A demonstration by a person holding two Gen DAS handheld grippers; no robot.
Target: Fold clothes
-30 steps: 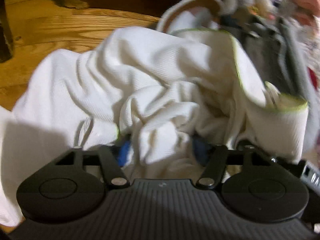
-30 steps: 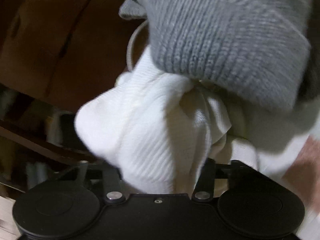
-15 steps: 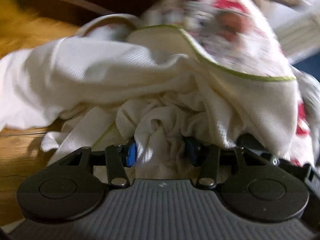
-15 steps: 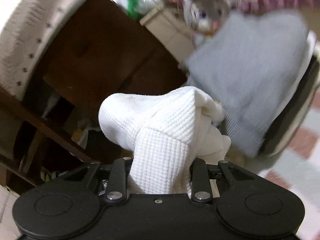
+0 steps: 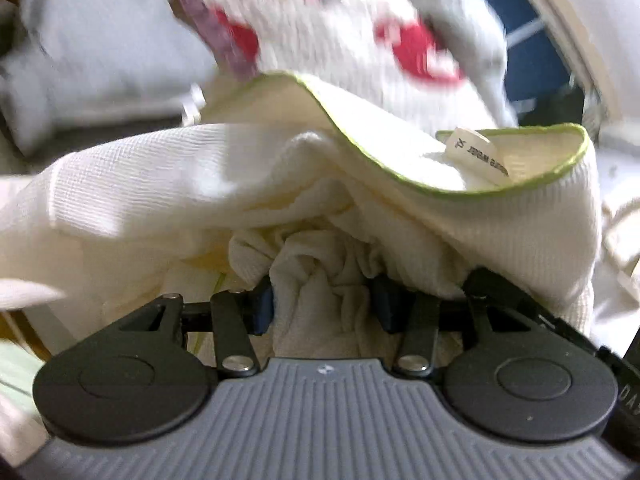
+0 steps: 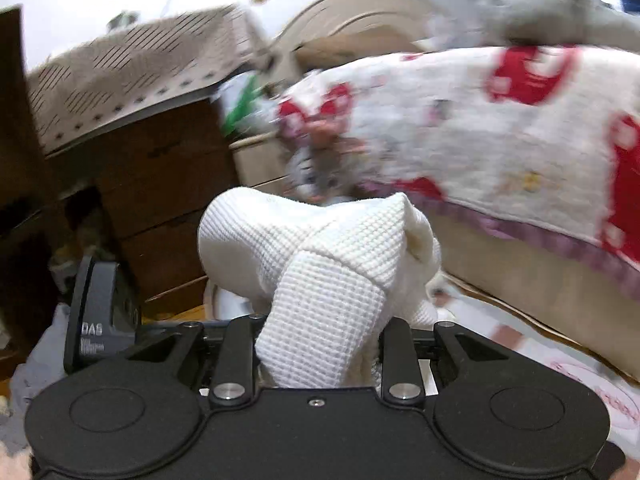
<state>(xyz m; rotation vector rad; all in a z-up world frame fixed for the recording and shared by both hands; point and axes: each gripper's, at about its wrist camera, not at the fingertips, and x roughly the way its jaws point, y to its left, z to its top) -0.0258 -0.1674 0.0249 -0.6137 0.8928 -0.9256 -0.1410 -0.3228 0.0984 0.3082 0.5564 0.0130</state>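
A white waffle-knit garment (image 5: 168,176) with a green-trimmed neckline and a size tag (image 5: 478,156) fills the left wrist view. My left gripper (image 5: 324,300) is shut on a bunched wad of that fabric between its blue pads (image 5: 262,306). In the right wrist view my right gripper (image 6: 320,340) is shut on another bunched part of the white garment (image 6: 316,252), which hides the fingertips. The garment hangs lifted between the two grippers.
A bed with a white blanket with red patches (image 6: 500,132) lies at the right, a grey knit item (image 6: 540,4) on top. Brown cardboard boxes (image 6: 160,172) and a patterned board stand at the left. A grey cushion (image 5: 100,52) sits behind the garment.
Both grippers have swung up and away from the wooden floor and basket toward the bed, carrying the white garment. The grey knit item no longer covers the right view.
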